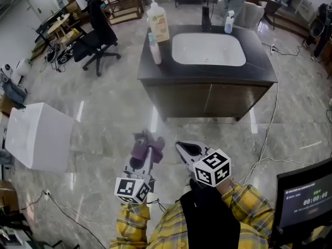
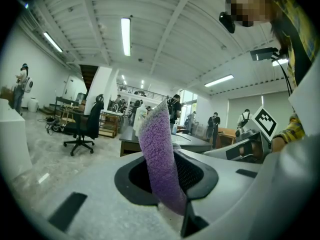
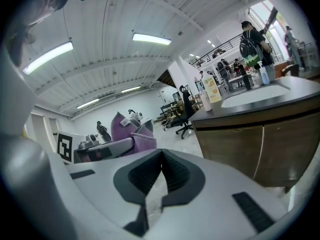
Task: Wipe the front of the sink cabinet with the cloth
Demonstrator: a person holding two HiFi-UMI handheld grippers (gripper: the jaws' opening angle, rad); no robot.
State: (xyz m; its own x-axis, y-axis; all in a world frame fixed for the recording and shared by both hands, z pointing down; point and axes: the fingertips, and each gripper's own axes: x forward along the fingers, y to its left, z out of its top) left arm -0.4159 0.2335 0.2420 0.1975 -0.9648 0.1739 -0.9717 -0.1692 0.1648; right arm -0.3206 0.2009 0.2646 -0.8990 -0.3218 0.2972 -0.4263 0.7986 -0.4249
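The dark sink cabinet with a white basin stands across the floor ahead of me; its wooden front doors fill the right of the right gripper view. My left gripper is shut on a purple fluffy cloth, which sticks up between its jaws. My right gripper is shut with nothing in it, beside the left one and well short of the cabinet. The cloth also shows at left in the right gripper view.
A soap dispenser and bottles stand on the countertop by a black faucet. A black office chair is at back left, a white box at left, a monitor at lower right. Cables trail right of the cabinet.
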